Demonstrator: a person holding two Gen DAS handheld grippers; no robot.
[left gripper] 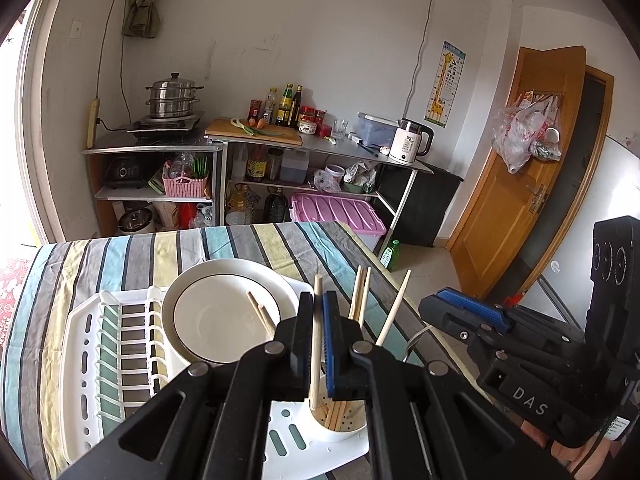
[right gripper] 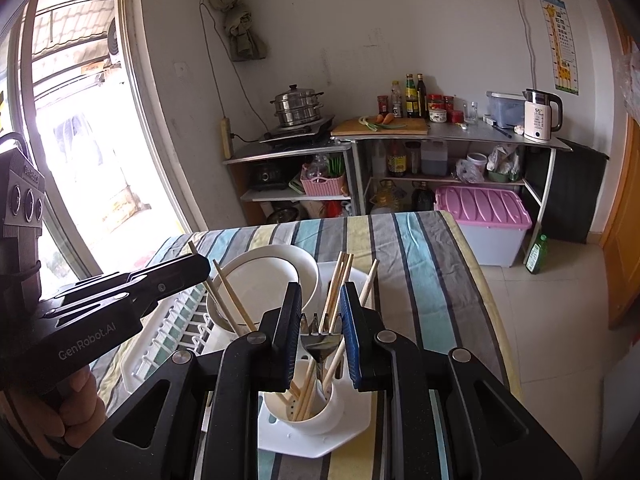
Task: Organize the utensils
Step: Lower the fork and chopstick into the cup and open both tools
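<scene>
Chopstick (left gripper: 317, 340) and fork (right gripper: 320, 344) are each already gripped above the white cup (right gripper: 304, 408), which stands at the near corner of the drying rack (left gripper: 88, 344) on the striped tabletop (left gripper: 132, 252). We hold the single chopstick in the left gripper (left gripper: 319, 344), jaws clamped on its shaft, with its lower end at the cup's mouth. The right gripper (right gripper: 320, 336) has its jaws pressed on the fork at the base of its tines, prongs up, handle pointing down into the cup among the chopsticks (right gripper: 340, 280) already standing there.

To do this well, we judge it best to bring each piece down nearly upright, steer the lower ends past the leaning sticks, and release only once the ends are well inside, one gripper at a time so the two do not crowd over the small opening.

The left view shows the chopstick in its jaws and the cup's perforated bottom, but the fork is hidden. The right view shows the fork, the plate (right gripper: 272, 276) propped in the rack, and a hand (right gripper: 60, 408) on the left gripper's handle.
</scene>
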